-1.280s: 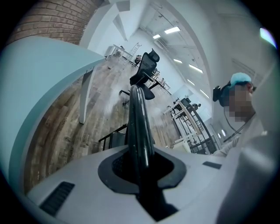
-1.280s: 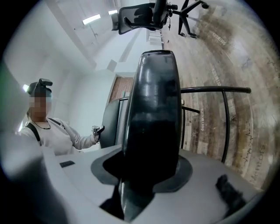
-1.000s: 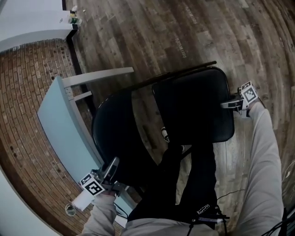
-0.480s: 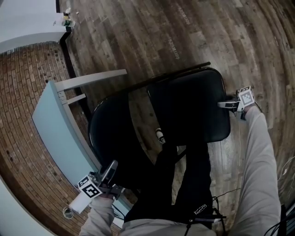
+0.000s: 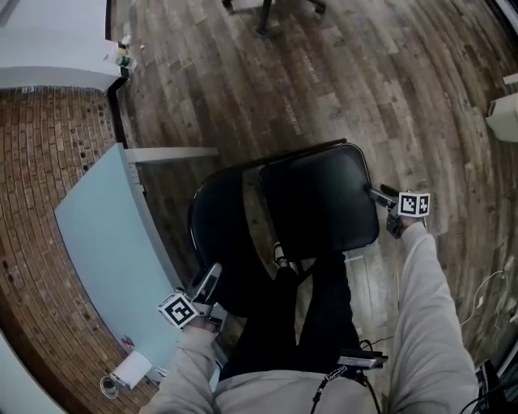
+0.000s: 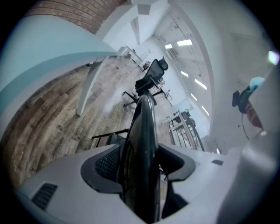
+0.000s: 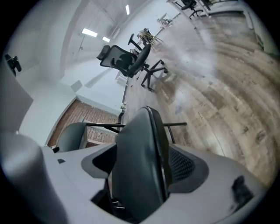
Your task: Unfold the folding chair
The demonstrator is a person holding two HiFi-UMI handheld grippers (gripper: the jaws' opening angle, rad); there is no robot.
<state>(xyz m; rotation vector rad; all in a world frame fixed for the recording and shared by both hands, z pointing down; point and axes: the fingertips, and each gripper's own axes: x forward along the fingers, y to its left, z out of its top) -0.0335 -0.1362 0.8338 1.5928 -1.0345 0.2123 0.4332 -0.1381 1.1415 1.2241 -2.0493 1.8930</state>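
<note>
The black folding chair (image 5: 316, 202) stands on the wood floor (image 5: 364, 81) beside a pale blue table (image 5: 105, 251). The left gripper (image 5: 206, 287) has the chair's smaller padded panel (image 6: 142, 148) edge-on between its opening jaws, seemingly no longer pinched. The right gripper (image 5: 380, 196) is opening wide around the larger panel (image 7: 140, 162)

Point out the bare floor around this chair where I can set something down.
Free: wood floor beyond the folding chair, up to the office chair base, and right of its seat. Crowded: the gap between backrest and blue table, and near the person's legs.
</note>
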